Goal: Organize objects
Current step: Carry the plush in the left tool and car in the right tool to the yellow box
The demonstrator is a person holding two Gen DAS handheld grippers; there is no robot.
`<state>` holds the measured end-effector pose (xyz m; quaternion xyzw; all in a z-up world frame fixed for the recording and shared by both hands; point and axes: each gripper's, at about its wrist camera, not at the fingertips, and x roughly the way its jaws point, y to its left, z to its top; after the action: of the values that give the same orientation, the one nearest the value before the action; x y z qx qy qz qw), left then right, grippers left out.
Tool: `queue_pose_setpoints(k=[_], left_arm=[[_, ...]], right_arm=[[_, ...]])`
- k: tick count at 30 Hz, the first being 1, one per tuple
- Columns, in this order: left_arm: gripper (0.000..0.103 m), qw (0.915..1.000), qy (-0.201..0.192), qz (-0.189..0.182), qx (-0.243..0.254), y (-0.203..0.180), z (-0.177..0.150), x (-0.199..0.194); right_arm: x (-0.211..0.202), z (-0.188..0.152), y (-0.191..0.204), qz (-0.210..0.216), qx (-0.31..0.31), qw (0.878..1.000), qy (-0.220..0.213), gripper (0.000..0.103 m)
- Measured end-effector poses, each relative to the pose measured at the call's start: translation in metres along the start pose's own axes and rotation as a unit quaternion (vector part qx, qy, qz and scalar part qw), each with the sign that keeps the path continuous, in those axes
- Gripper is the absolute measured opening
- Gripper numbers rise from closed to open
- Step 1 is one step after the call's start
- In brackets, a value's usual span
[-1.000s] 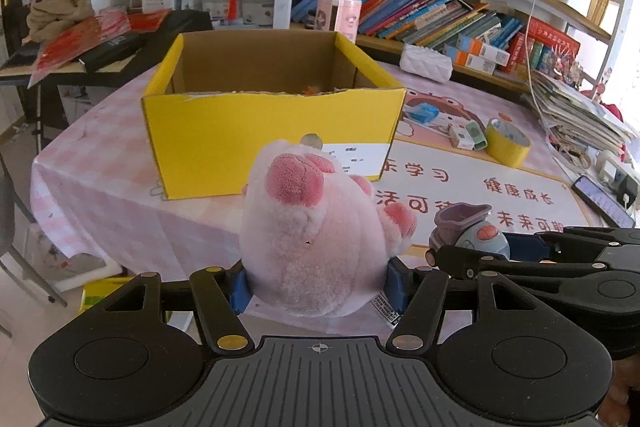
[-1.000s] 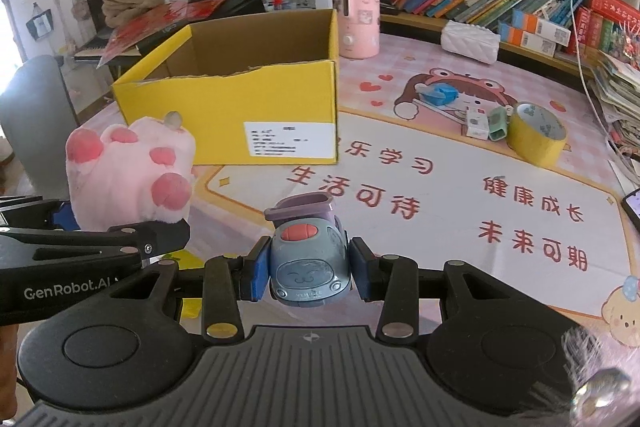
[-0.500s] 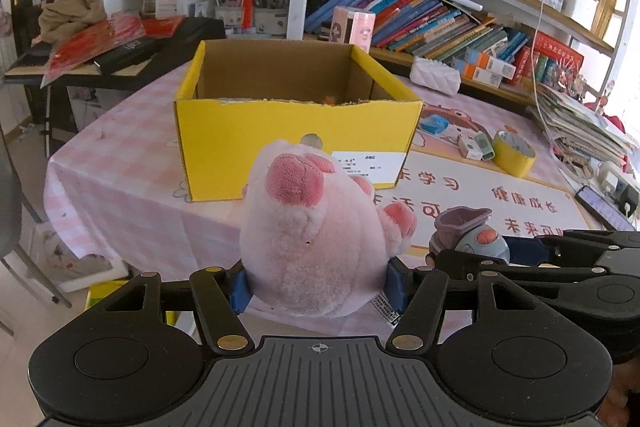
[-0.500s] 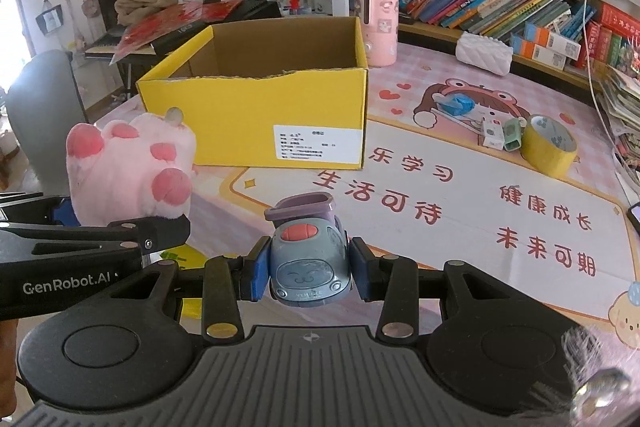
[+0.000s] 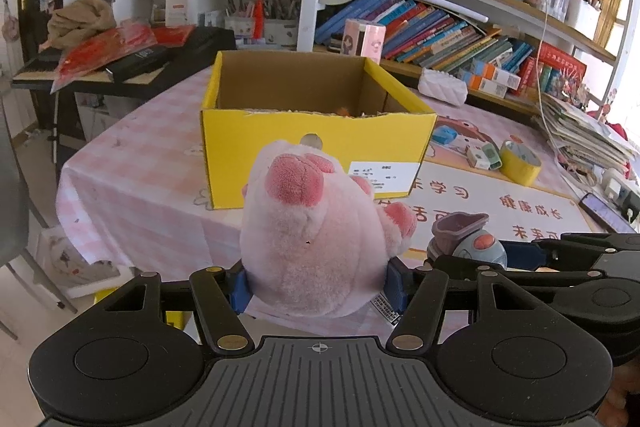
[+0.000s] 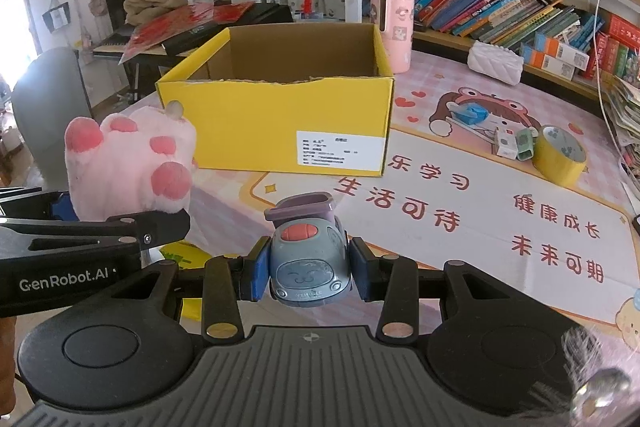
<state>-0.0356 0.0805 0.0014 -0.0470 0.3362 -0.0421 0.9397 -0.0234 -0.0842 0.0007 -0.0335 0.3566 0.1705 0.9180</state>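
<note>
My left gripper (image 5: 318, 287) is shut on a pink plush toy (image 5: 316, 239) with pink paw pads, held in the air before the table's near edge. The plush also shows in the right wrist view (image 6: 128, 163). My right gripper (image 6: 308, 269) is shut on a grey toy car (image 6: 308, 259) with a red button and a purple scoop; the car also shows in the left wrist view (image 5: 466, 243). An open yellow cardboard box (image 5: 316, 139) stands on the table ahead of both grippers, also seen in the right wrist view (image 6: 280, 123). Something orange lies inside it, mostly hidden.
A yellow tape roll (image 6: 560, 155), small white and green items (image 6: 516, 143) and a blue item (image 6: 472, 115) lie on the printed mat to the right. A pink canister (image 6: 392, 27) stands behind the box. Bookshelves (image 5: 460, 27) line the back. A phone (image 5: 604, 215) lies far right.
Both grippers have risen and drawn back a little with their toys; the box now sits lower and nearer the centre of each view. Grips are unchanged.
</note>
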Motion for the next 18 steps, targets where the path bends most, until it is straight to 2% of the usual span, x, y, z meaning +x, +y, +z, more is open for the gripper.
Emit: queue_pose_setpoints(k=[10,18], left_arm=[[0.061,0.9996,-0.027,0.003,-0.002,0.002,0.013,-0.002],[0.061,0.9971,-0.072,0.014,0.018,-0.003,0.047,0.009]], right_arm=[[0.003,0.01,0.004,0.002,-0.01,1.0,-0.007,0.039],[0.009,0.051,-0.013,0.001,0.0,0.999,-0.051,0.039]])
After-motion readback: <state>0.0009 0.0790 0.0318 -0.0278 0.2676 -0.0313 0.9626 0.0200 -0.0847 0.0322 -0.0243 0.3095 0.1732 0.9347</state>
